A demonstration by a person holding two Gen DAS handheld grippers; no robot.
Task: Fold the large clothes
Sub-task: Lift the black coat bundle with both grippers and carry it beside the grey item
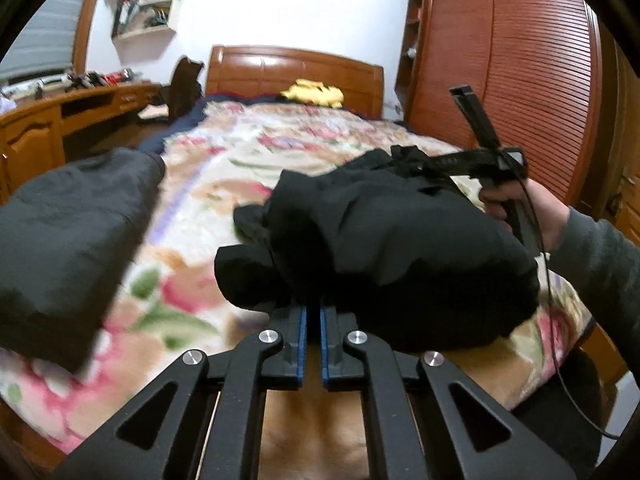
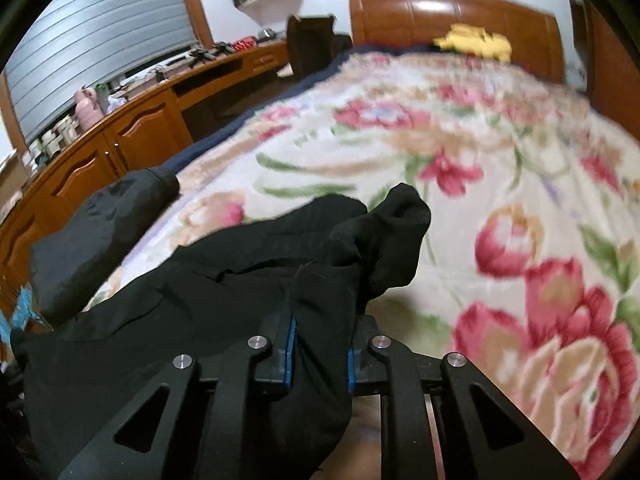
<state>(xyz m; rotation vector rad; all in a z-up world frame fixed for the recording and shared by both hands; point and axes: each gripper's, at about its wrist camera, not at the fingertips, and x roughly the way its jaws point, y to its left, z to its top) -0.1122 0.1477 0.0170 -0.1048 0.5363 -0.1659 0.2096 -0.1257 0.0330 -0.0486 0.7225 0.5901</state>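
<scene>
Floral bedspread point(image 2: 500, 152): wide open room lies ahead of and right of the right gripper point(image 2: 320, 356); the bed's near edge sits just under both claws.

Black garment point(image 1: 384, 240): bunched and unfolded, judged at the start of folding.

Dark folded garment point(image 1: 68, 240): laid left of the left gripper point(image 1: 313, 344), near the bed's side edge.

Left gripper: closed on the black garment's hem.

Right gripper: clamped on a thick fold of it.

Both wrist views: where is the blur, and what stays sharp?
Left wrist view: the grey folded garment and floral bedspread smear, while the left gripper stays crisp. Right wrist view: the bedspread blurs; the right gripper and the black garment stay sharper.
</scene>
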